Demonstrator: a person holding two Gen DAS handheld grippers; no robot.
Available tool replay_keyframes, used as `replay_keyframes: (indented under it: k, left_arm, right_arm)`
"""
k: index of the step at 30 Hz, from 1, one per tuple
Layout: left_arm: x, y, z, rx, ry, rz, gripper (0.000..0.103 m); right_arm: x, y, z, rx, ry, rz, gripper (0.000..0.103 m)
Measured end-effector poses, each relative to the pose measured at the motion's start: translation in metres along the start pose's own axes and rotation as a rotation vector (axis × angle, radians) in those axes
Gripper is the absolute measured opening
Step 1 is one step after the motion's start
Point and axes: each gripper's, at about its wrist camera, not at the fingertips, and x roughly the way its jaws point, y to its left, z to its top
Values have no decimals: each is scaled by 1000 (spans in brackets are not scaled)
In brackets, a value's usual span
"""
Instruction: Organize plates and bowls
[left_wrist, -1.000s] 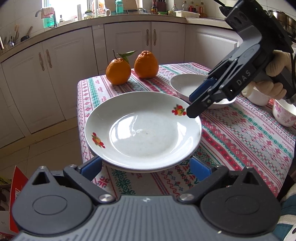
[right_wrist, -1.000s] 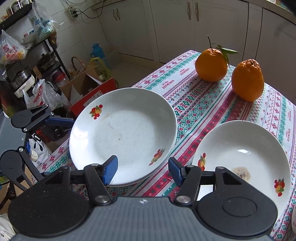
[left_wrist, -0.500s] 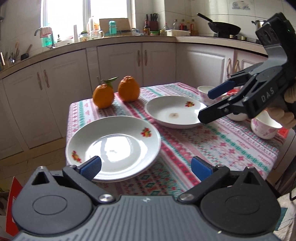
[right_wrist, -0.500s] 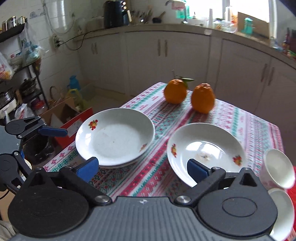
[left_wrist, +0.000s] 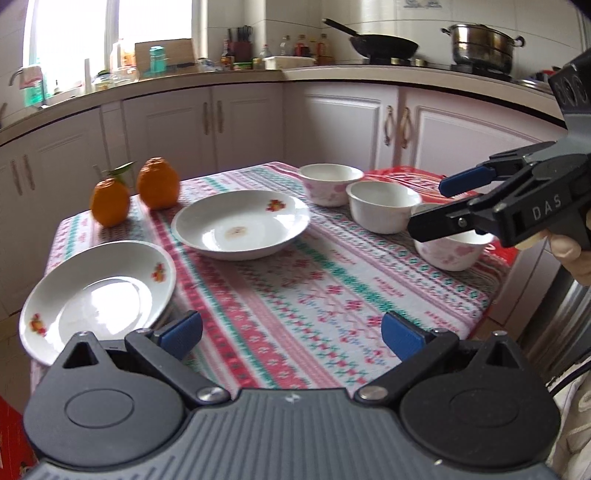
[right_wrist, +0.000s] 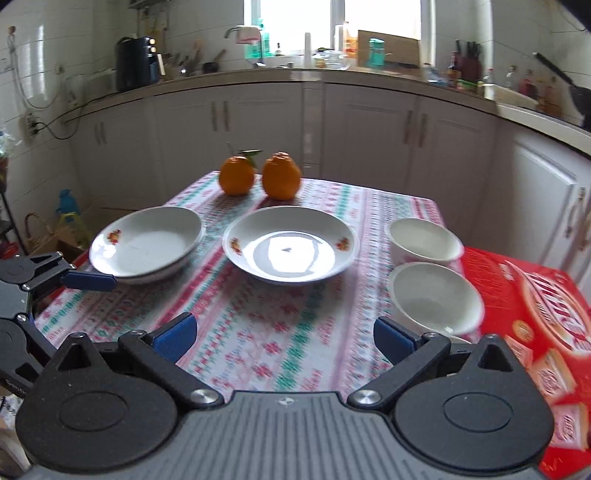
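Observation:
Two flower-print white plates lie stacked (left_wrist: 96, 295) (right_wrist: 146, 242) at the table's left corner. A third plate (left_wrist: 240, 225) (right_wrist: 291, 251) sits alone in the middle. Three white bowls stand on the right: the far bowl (left_wrist: 330, 182) (right_wrist: 424, 240), the middle bowl (left_wrist: 384, 210) (right_wrist: 436, 299) and the near bowl (left_wrist: 454, 251). My left gripper (left_wrist: 291, 334) is open and empty, back from the near table edge beside the stack. My right gripper (right_wrist: 284, 338) (left_wrist: 439, 203) is open and empty too, hovering by the near bowl.
Two oranges (left_wrist: 158, 182) (right_wrist: 280, 181) stand at the far edge of the patterned tablecloth (left_wrist: 314, 295). A red box (right_wrist: 535, 306) lies at the right under the bowls' side. One pad (right_wrist: 88, 280) of my left gripper shows at the left. Kitchen cabinets ring the table.
The right jaws went from narrow to wide apart. Both grippers drew back from the stacked plates and swung right, so the bowls came into view.

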Motion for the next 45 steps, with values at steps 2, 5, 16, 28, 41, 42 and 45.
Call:
replay_keyframes:
  k: [2,5,16,28,41,42,45]
  left_arm:
    - [7,-10,5,23,2,-24,102]
    - [20,-25,12,60,3,-65,102]
    - [66,-72,31,167,13,-189,102]
    - [87,-94,44,145,-7,-239,102]
    - [117,-21,38,-85,82,209,102]
    - [122,-15,38,-107,93,217,102]
    - [133,-3,37,-139,110,252,102]
  right_arm:
    - [-6,-9,-7,9,-3,-39,103]
    - [-12,-24,-16,41,3,-69,103]
    - [-10,-77,-31,152,33,-137,103]
    - [-2,-97,-23,163,29,-120,103]
    - [53,-71,52,-36,65,92,103]
    - [59,-70,60,-50,73,104,103]
    - [78,-69,78,-72,100,135,103]
